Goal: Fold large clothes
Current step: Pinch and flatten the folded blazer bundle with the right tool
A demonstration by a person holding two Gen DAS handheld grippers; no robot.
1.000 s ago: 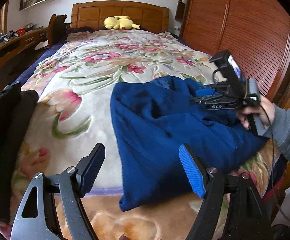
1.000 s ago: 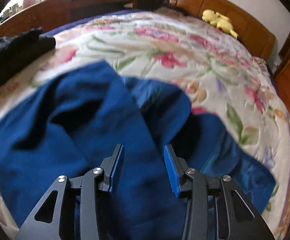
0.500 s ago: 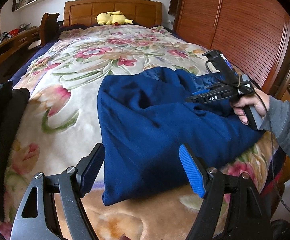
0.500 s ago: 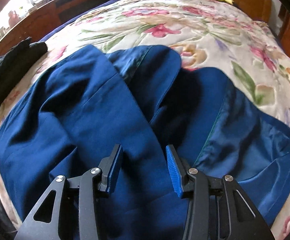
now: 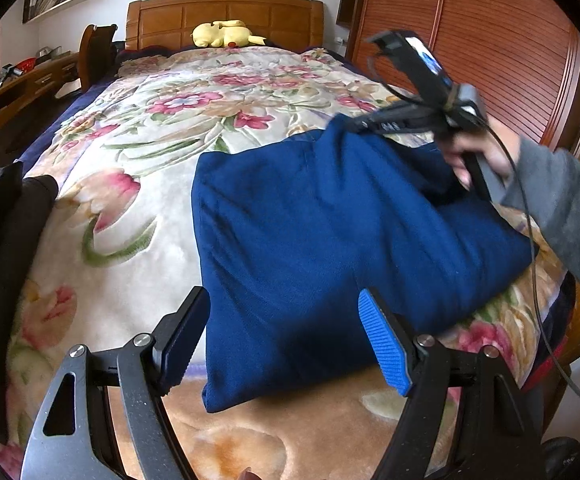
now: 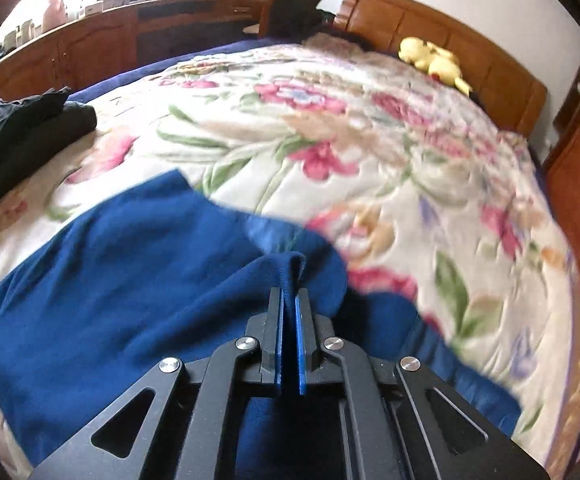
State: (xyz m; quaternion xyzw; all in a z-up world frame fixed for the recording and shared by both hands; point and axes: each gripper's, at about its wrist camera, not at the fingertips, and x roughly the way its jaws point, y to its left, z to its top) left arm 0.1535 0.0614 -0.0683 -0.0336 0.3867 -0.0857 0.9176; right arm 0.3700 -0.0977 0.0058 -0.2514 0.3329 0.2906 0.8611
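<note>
Your right tool has just been closing and now has its two blue pads pressed together on a raised fold of the blue garment, pinched near the garment's far edge. In the left wrist view the same tool appears at the upper right, gripped by your right hand in a grey sleeve, with the cloth lifted into a peak at its tip and a black cable trailing from it.

Your left tool stands with its jaws wide apart and nothing between the pads; it hovers over the garment's near left corner and does not touch the cloth.

The blue garment lies on the floral blanket of the bed, at the foot end and toward the right side, folded into a rough block with its near corner close to the blanket's edge. A dark garment lies apart from it at the bed's left edge. A yellow plush toy rests against the wooden headboard. A wooden wardrobe stands to the right of the bed, and a wooden table runs along the left wall.
</note>
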